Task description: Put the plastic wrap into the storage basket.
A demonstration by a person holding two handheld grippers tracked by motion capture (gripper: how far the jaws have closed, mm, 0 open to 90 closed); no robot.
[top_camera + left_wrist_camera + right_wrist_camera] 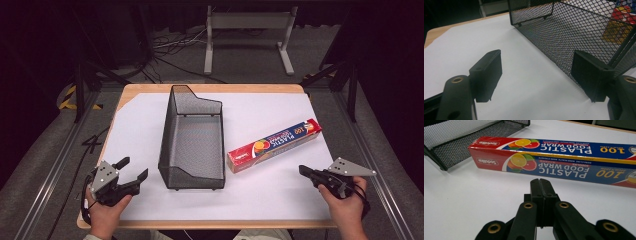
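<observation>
White sheet over a wooden table (150, 90); black mesh basket (192, 140) at centre, red-and-blue plastic wrap box (274, 145) flat just right of it. Your left gripper (134, 172) is spread; your right gripper (303, 171) is clenched, empty. Spread it before closing across the box's narrow width.

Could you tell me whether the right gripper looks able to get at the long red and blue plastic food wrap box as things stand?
Probably yes: the right gripper points at the long red and blue plastic food wrap box with bare white table between them. Its jaws are shut and would need to open first.
</observation>
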